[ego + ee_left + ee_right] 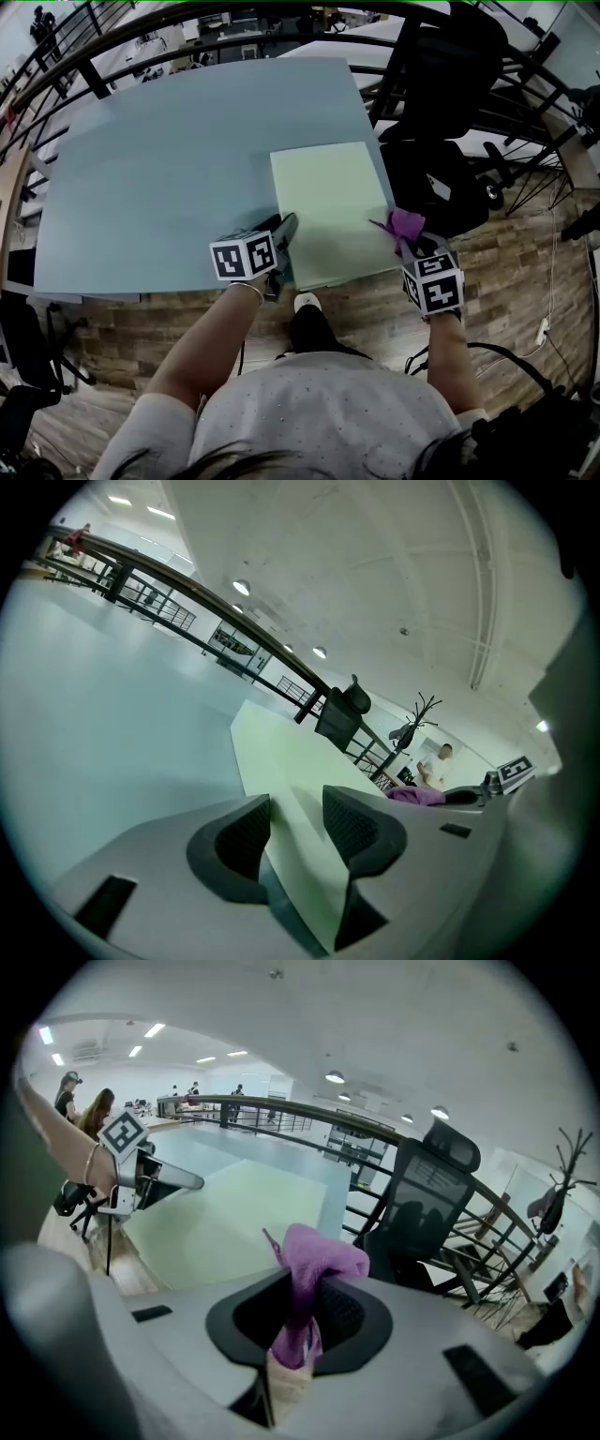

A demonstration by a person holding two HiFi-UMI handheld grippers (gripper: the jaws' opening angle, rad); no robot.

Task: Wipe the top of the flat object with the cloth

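Observation:
A pale green flat board (328,211) lies on the blue-grey table (187,169), near its front right corner. My left gripper (286,230) is at the board's near left edge. Its jaws stand apart, open, with the thin edge of the board (281,752) running between the pads (352,827). My right gripper (410,242) hovers at the board's near right corner, shut on a bunched purple cloth (406,225). The cloth (314,1255) sticks up from between the jaws, with the board (244,1204) beyond it. The cloth (417,796) also shows in the left gripper view.
A black office chair (441,84) stands just past the table's right edge, and a dark railing (234,42) curves round the far side. Wooden floor (506,272) lies below the front edge. The chair (422,1204) is close to my right gripper. Some people sit in the distance.

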